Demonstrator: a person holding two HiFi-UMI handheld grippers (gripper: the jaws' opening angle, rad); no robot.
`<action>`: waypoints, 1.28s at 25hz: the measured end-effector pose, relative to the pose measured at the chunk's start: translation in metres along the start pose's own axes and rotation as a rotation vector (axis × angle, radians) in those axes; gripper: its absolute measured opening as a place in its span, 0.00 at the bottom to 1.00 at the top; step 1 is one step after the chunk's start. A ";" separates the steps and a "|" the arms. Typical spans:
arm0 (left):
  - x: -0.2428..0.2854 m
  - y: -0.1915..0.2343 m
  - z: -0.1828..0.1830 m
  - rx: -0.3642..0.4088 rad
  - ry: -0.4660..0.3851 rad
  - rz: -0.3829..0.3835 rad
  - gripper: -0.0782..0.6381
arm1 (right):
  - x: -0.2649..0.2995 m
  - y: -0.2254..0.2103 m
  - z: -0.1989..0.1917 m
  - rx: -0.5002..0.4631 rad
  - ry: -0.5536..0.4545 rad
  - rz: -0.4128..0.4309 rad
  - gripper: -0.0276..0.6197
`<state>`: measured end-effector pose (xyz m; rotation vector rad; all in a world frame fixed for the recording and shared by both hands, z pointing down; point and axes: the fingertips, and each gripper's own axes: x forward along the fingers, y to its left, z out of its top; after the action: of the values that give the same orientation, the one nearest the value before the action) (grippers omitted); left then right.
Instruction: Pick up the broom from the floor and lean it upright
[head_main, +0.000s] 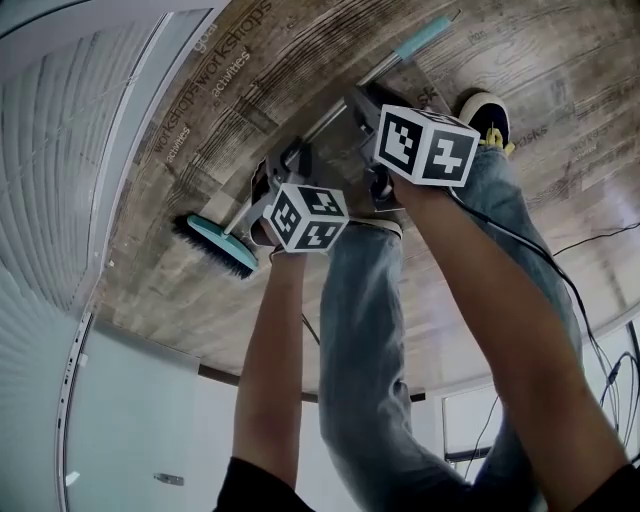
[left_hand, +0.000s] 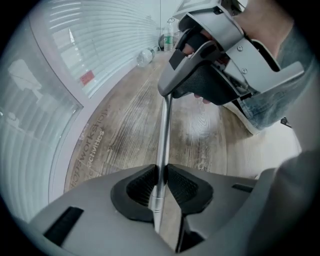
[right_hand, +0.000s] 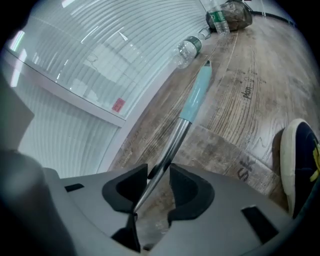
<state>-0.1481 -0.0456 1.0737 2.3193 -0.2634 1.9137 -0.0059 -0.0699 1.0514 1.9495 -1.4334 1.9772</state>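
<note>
Broom (head_main: 218, 238) clamped by L gripper (left_hand: 160, 176), R gripper (right_hand: 159, 174).

The broom (head_main: 420, 38) is made up of a slim silver metal shaft, a pale teal grip (right_hand: 196, 97) at one end and a teal head (head_main: 215, 240) with dark bristles at the other. It is held low and slanted over the wooden floor (head_main: 300, 60), the shaft being clamped in the left tongs (left_hand: 160, 175) and the right tongs (right_hand: 159, 175)
</note>
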 end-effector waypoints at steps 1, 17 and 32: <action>-0.007 0.001 0.001 -0.002 -0.007 -0.001 0.24 | -0.005 0.008 0.002 -0.004 -0.005 0.024 0.26; -0.199 0.048 0.070 -0.106 -0.098 0.041 0.23 | -0.171 0.199 0.089 -0.304 -0.099 0.250 0.20; -0.361 0.060 0.074 -0.264 -0.185 0.118 0.23 | -0.307 0.348 0.086 -0.614 -0.064 0.363 0.18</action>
<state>-0.1564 -0.0988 0.7040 2.3453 -0.6431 1.5964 -0.0734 -0.1493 0.5911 1.5665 -2.2014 1.3152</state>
